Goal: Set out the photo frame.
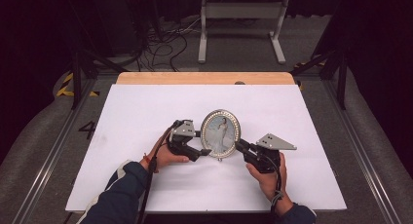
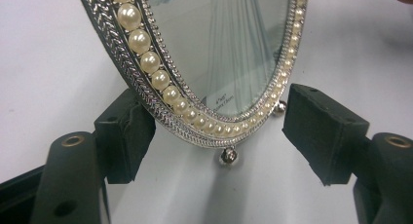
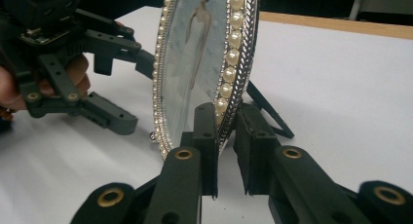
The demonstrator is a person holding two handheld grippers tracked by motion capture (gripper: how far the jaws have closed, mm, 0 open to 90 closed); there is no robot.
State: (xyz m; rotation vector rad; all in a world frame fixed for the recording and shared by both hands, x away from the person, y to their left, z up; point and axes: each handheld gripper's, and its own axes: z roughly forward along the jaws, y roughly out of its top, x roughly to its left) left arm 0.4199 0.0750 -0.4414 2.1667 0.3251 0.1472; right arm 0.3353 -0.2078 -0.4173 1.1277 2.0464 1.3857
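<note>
Where grippers meet: one oval frame (image 1: 221, 133); two grippers

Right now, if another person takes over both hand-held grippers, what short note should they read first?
Right hand-held gripper: shut on the right edge of the oval picture frame.
Left hand-held gripper: jaws open around the frame's lower left edge; one pad touches, the other is apart.
Frame: upright on the white table, photo facing the person, back stand out.
Done: frame steadied on one side.
Left: probably close the left grip, or withdraw it.
</note>
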